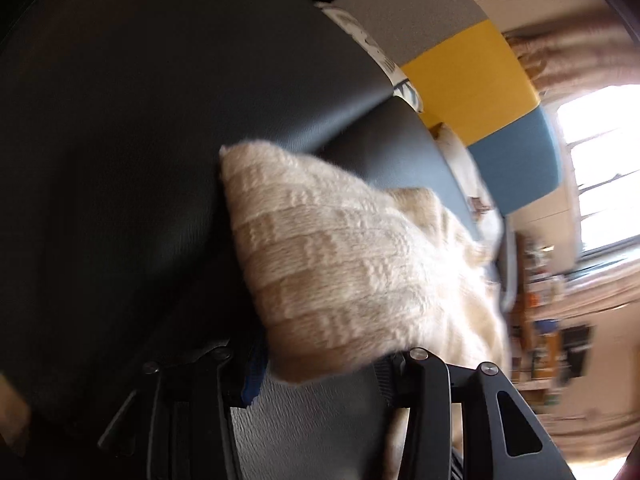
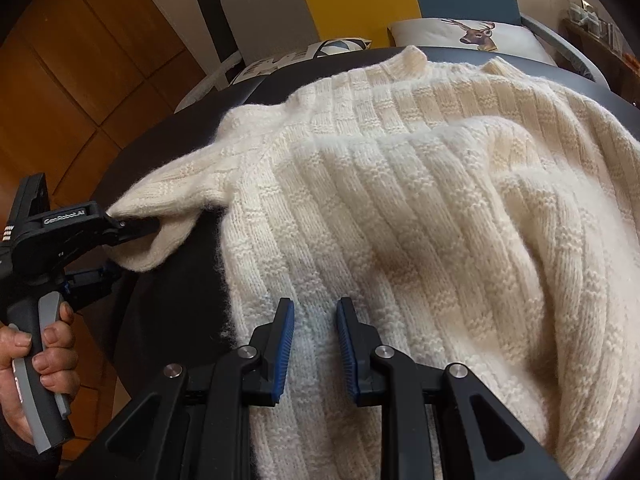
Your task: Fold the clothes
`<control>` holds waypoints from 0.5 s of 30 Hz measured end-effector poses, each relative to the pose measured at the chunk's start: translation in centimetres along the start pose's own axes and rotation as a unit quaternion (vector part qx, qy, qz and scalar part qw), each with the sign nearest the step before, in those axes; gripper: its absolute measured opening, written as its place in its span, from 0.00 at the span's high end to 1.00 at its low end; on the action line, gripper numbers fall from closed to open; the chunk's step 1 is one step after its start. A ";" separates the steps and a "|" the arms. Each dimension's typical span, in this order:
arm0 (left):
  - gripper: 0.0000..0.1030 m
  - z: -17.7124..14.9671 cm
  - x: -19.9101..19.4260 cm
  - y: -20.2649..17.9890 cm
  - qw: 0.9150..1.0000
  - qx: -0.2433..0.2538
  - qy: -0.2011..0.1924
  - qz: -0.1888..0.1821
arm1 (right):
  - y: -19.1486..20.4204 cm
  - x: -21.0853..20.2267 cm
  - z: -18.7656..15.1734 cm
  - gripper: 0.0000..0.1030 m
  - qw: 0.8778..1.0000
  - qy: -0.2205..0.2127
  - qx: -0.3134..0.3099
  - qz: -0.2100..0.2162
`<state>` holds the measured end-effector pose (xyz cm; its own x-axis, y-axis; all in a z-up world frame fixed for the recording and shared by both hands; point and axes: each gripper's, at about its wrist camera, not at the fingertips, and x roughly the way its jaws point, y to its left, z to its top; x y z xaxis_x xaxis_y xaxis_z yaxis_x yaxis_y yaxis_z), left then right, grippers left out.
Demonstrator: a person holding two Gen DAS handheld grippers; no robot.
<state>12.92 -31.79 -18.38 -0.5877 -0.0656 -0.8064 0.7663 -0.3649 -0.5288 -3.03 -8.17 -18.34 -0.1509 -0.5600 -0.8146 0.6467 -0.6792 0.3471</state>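
Meanwhile the left gripper [image 2: 132,232] pinched the cuff of the cream sweater [image 2: 420,208] spread over the dark table [image 2: 168,280]; the right gripper [image 2: 315,320] hovered above its hem, fingers slightly parted, empty.

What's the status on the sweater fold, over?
Left tool shut on sleeve cuff. Right tool open over cream sweater, nothing gripped. Sweater spread on dark surface, sleeve not yet folded in. Nothing in the way.

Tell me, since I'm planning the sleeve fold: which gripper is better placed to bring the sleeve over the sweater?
Left. The left gripper is clamped on the sleeve cuff of the cream knit sweater; the right gripper hovers open over the hem, holding nothing.
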 end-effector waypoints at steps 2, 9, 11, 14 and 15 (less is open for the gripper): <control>0.92 0.9 -0.2 -0.7 0.999 0.039 -0.001 0.014 | 0.1 0.0 -0.1 0.79 1.000 0.001 -0.002 0.001; 0.93 4.7 -5.4 -6.2 0.959 0.269 -0.047 0.073 | 0.7 1.0 0.2 0.79 1.000 0.019 -0.017 -0.008; 0.93 5.2 -6.8 -8.5 0.926 0.356 -0.059 0.109 | 0.7 0.9 0.6 0.78 1.000 0.021 -0.018 -0.011; 0.92 4.6 -8.0 -10.5 0.839 0.505 -0.073 0.188 | 0.7 1.1 1.1 0.78 1.000 0.021 -0.007 -0.012; 0.92 4.0 -7.7 -11.2 0.799 0.556 -0.071 0.218 | 0.6 1.0 1.3 0.78 1.000 0.022 -0.004 -0.012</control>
<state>7.86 -30.90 -5.20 -0.4110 -0.4877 -0.7702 0.2470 -0.8728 0.4209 -3.79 -9.77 -18.38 -0.1337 -0.5221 -0.8424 0.6489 -0.6886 0.3238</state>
